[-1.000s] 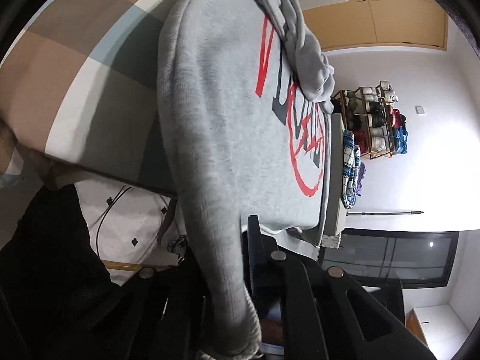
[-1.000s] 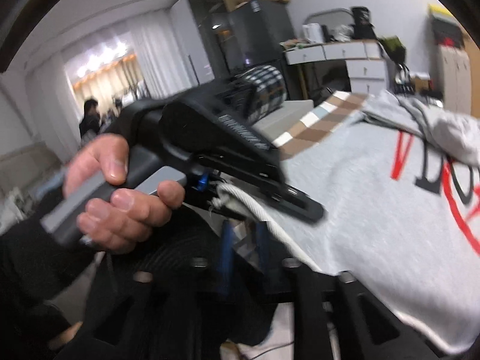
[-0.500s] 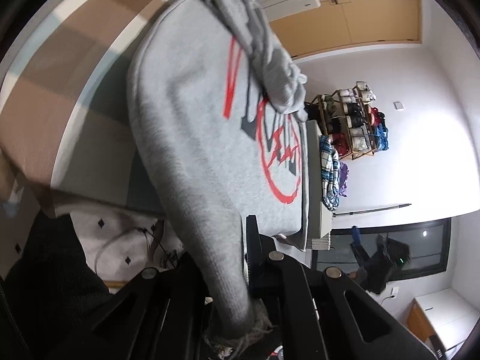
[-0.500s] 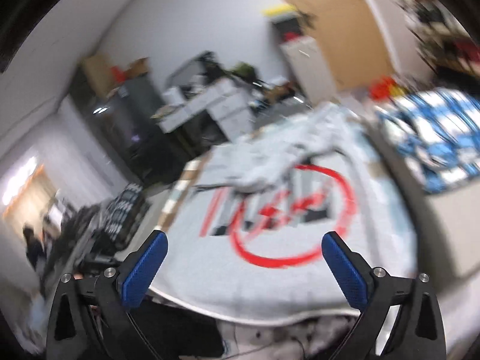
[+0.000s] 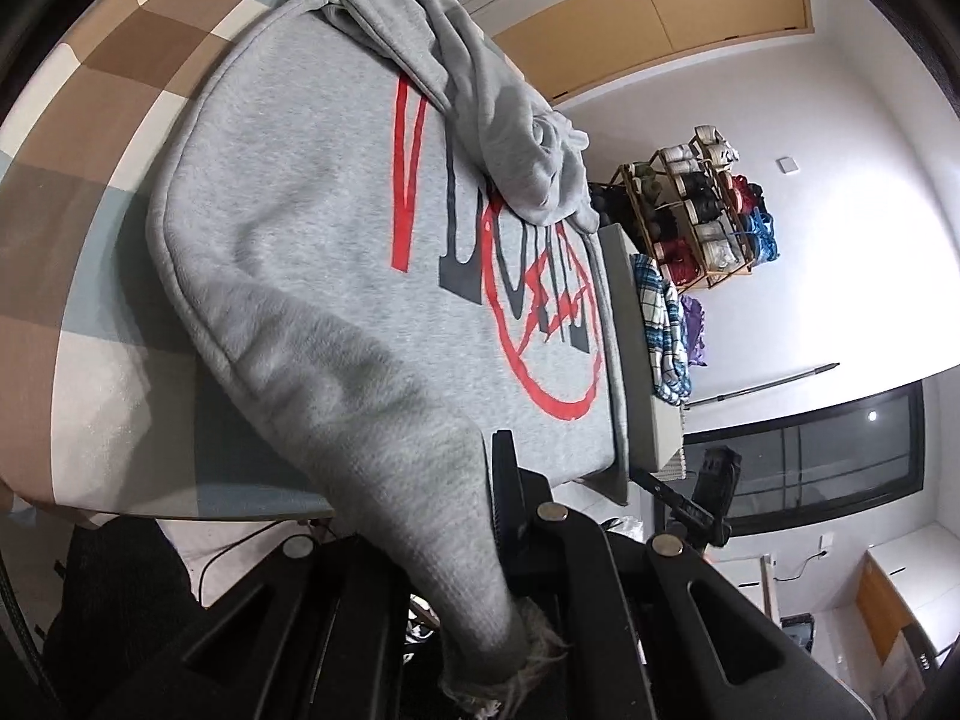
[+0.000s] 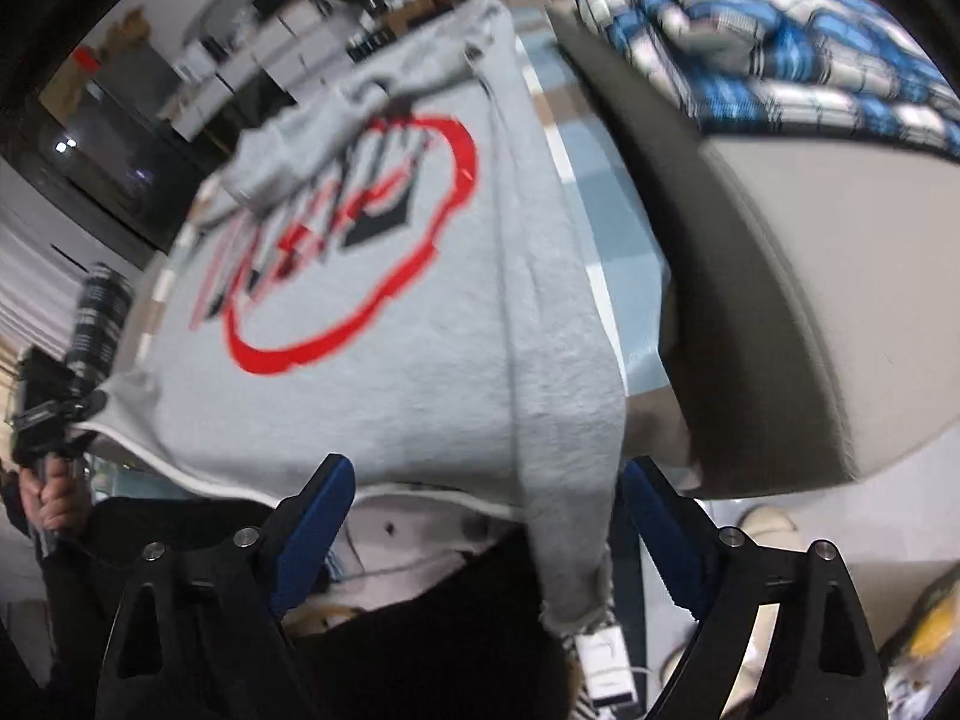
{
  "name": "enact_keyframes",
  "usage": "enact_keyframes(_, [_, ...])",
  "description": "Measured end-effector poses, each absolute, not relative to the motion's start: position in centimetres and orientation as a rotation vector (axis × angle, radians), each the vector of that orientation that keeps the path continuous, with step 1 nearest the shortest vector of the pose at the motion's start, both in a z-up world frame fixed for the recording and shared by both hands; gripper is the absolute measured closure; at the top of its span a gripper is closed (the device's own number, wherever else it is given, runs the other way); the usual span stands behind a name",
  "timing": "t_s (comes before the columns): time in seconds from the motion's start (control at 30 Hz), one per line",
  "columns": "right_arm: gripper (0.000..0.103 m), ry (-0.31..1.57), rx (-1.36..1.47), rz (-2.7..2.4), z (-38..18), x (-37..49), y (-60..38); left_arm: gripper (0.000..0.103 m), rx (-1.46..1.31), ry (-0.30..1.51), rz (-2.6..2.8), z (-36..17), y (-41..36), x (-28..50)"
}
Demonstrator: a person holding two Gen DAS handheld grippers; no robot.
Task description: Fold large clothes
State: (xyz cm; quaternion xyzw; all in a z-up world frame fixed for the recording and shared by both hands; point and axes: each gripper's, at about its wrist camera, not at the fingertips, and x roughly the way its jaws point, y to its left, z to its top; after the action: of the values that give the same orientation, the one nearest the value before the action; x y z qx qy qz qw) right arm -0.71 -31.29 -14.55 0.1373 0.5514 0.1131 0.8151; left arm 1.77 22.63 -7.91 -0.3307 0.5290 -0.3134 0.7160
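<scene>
A grey sweatshirt [image 5: 324,228] with a red and black print lies flat on the checked table cover [image 5: 90,192], one sleeve folded across its chest. My left gripper [image 5: 480,510] is shut on the other sleeve [image 5: 384,420], which hangs off the near edge, frayed cuff sticking out behind the fingers. In the right wrist view the sweatshirt's [image 6: 372,360] side edge hangs down as a strip [image 6: 570,468]. My right gripper [image 6: 486,510] straddles that strip, jaws wide and closing, blue pads [image 6: 318,510] clear of the cloth.
A grey cushion [image 6: 750,300] with a blue plaid cloth [image 6: 750,30] on it stands right of the sweatshirt. A wooden rack [image 5: 702,210] of rolled things stands at the wall. The person's dark clothing [image 6: 420,648] is below the table edge.
My right gripper swung from beside the left one across to the sweatshirt's right edge, turned downward, and its jaws opened wide. The left gripper rose slightly and rolled, still holding the sleeve.
</scene>
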Motion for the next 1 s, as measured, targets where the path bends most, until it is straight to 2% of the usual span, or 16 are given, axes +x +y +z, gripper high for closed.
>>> enact_keyframes(0.1, [0.030,1.217,0.257,0.229,-16.0,-0.3,-30.9,0.101,-0.733,1.179,-0.686,-8.3,23.1,1.5])
enact_keyframes(0.13, [0.031,1.221,0.240,0.218,-16.4,-0.1,-30.7,0.101,-0.722,1.178,-0.673,-8.4,23.3,1.4])
enact_keyframes(0.17, [0.038,1.226,0.229,0.211,-16.6,-0.1,-30.7,0.101,-0.715,1.180,-0.664,-8.4,23.5,1.4])
enact_keyframes(0.23, [0.055,1.203,0.258,0.249,-16.6,-0.3,-30.9,0.101,-0.718,1.194,-0.650,-8.5,23.9,1.4])
enact_keyframes(0.3, [0.077,1.186,0.249,0.243,-16.1,-0.8,-31.1,0.101,-0.709,1.195,-0.638,-8.5,24.3,1.3])
enact_keyframes(0.37, [0.093,1.174,0.269,0.238,-15.8,-1.1,-31.7,0.101,-0.703,1.194,-0.629,-8.3,24.5,1.2])
enact_keyframes(0.57, [0.094,1.027,0.540,0.477,-12.7,-1.9,-32.9,0.101,-0.705,1.198,-0.608,-8.5,24.8,1.2])
enact_keyframes(0.7, [0.095,0.933,0.610,0.616,-9.6,0.2,-30.8,0.101,-0.709,1.210,-0.594,-9.0,24.9,1.5])
enact_keyframes(0.87, [0.095,0.939,0.441,0.705,-6.0,4.4,-22.8,0.101,-0.726,1.220,-0.585,-9.4,25.3,1.5])
enact_keyframes(1.0, [0.094,1.071,0.286,0.629,-8.5,6.7,-18.6,0.101,-0.721,1.222,-0.587,-9.5,25.4,1.4])
